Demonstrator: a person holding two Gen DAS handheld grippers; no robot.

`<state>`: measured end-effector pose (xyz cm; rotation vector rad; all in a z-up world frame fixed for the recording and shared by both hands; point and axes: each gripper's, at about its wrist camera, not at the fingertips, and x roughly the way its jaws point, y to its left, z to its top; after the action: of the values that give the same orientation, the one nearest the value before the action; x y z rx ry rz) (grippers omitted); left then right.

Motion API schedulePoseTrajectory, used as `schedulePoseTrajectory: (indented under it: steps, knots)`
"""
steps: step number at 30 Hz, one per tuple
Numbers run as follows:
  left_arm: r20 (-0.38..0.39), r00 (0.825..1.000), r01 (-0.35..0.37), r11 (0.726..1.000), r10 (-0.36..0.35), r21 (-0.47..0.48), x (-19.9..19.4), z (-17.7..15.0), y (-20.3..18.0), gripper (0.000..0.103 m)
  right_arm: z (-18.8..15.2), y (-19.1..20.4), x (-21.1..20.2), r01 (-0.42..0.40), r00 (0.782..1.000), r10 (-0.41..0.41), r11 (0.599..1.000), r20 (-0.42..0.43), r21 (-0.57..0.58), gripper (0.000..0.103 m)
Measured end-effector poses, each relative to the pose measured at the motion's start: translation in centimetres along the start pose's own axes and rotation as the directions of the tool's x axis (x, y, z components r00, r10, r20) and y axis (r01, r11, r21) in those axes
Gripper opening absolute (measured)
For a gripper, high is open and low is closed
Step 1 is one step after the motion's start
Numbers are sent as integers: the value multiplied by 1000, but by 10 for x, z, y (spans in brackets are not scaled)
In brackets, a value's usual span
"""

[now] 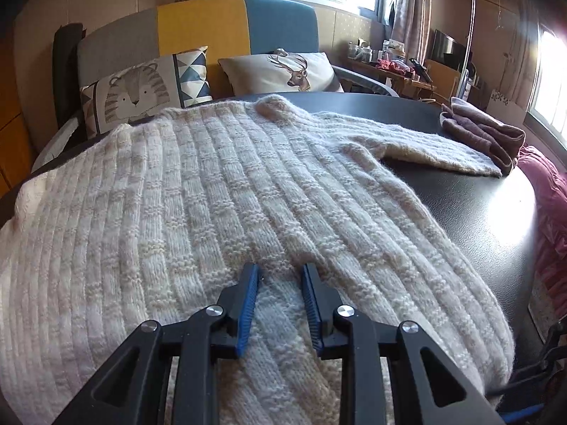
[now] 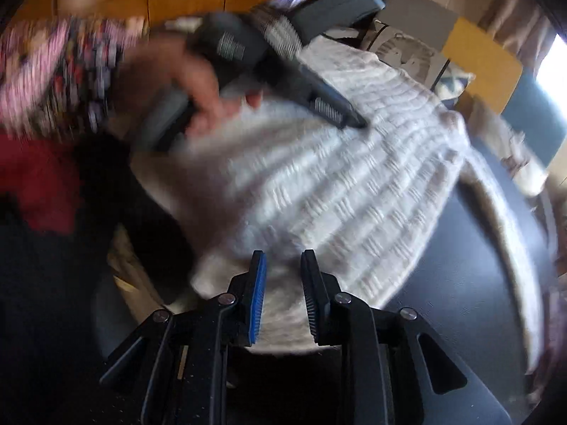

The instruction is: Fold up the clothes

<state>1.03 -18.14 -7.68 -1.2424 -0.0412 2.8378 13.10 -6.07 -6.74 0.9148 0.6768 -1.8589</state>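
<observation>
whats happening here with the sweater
A person is folding a cream knit sweater spread on a dark round table, with a hand-held gripper in each hand. The left hand-held gripper is open over the near part of the sweater. The right hand-held gripper is open at the sweater's edge, though that view is blurred. One sleeve lies out to the side, beside a folded brown cloth.

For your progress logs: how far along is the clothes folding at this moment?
Done: a brown garment lies folded at the far edge of the black table. In hand: the cream knit sweater is spread flat, and the open left hand-held gripper and right hand-held gripper sit over its near hem. Left: no fold shows in it, and one sleeve is outstretched.
</observation>
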Motion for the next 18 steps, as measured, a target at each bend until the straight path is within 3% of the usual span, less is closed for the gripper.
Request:
schedulePoseTrajectory:
  steps: [2, 4, 8, 13, 16, 18]
  knots:
    - [0, 1000, -4, 1000, 4, 1, 0, 0, 0, 26, 14, 1, 2, 1, 999, -1, 1000, 42, 14, 26]
    - [0, 1000, -7, 1000, 7, 2, 0, 0, -1, 26, 24, 6, 13, 40, 999, -39, 999, 22, -20, 27]
    - [2, 1000, -5, 1000, 5, -4, -1, -1, 0, 26, 17, 7, 13, -17, 1000, 17, 999, -7, -29, 27]
    - [2, 1000, 2, 1000, -2, -10, -1, -1, 1, 26, 9, 8, 14, -87, 995, 86, 995, -44, -37, 44]
    - [2, 1000, 1, 1000, -1, -11, -2, -1, 1, 26, 4, 8, 14, -130, 990, 127, 991, -66, -41, 44]
    - [2, 1000, 0, 1000, 0, -16, -2, -1, 1, 26, 7, -18, 4, -136, 991, 135, 989, 8, 66, 42]
